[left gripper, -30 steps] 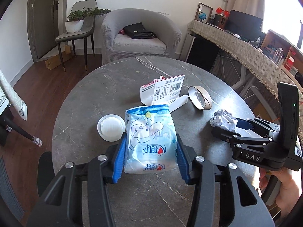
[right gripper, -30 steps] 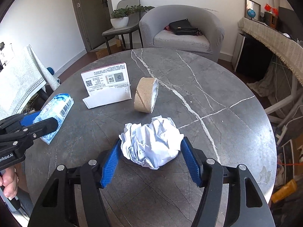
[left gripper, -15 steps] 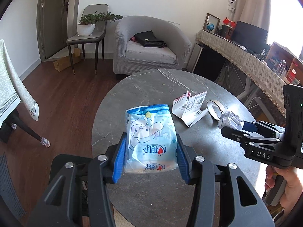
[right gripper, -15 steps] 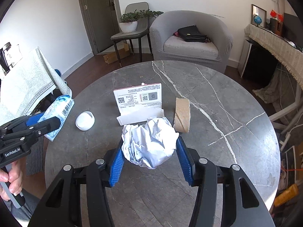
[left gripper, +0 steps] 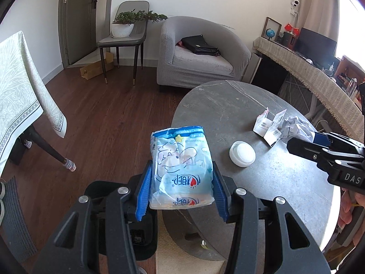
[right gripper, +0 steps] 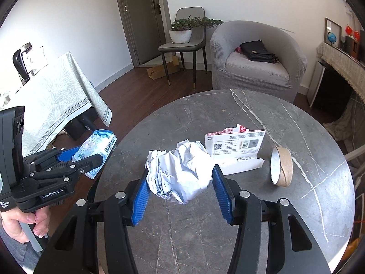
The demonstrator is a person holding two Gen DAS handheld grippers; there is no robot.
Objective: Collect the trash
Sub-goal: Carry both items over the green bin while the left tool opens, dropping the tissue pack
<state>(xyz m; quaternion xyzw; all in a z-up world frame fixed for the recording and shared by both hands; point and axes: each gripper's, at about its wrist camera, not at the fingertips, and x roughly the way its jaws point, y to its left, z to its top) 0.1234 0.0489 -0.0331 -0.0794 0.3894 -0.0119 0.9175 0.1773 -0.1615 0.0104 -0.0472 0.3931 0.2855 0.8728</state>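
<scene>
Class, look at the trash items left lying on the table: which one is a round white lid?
The small white lid nearest the table's left edge; the torn box is flat card, the tape roll a brown ring.

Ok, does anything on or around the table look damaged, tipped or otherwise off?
Only litter: a torn-open white box and a tape roll standing on edge on the table, plus a white lid. The left gripper holds a wipes packet, the right gripper crumpled paper.
</scene>
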